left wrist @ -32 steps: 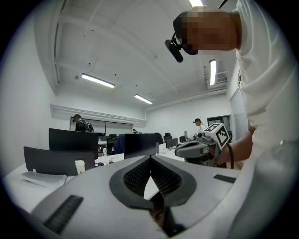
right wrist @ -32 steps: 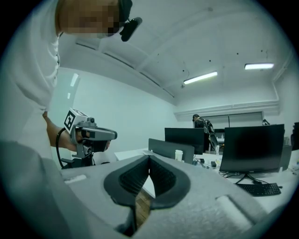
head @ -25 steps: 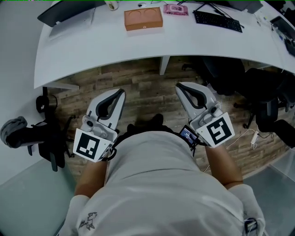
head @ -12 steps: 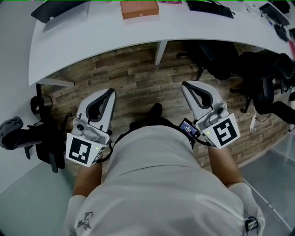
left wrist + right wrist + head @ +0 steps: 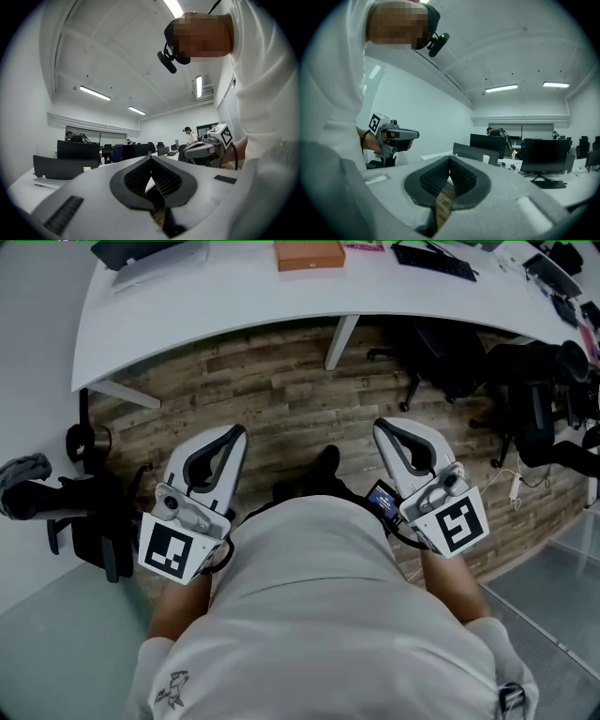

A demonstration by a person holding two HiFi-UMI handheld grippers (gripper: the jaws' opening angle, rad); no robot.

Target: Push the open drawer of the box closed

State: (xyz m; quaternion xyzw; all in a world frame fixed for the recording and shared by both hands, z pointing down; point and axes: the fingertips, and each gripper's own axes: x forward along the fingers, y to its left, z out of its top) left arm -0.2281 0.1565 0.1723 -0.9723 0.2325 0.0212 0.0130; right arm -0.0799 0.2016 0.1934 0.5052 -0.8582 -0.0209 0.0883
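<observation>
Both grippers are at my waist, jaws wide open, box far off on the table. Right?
Not open: the left gripper and right gripper are shut and empty, as the two gripper views show. Both are at your waist, with the box far off on the table.

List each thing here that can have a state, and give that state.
left tongs: shut, nothing between them.
right tongs: shut, nothing between them.
box: on the desk, cut off by the picture's top edge; open or closed cannot be told.
</observation>
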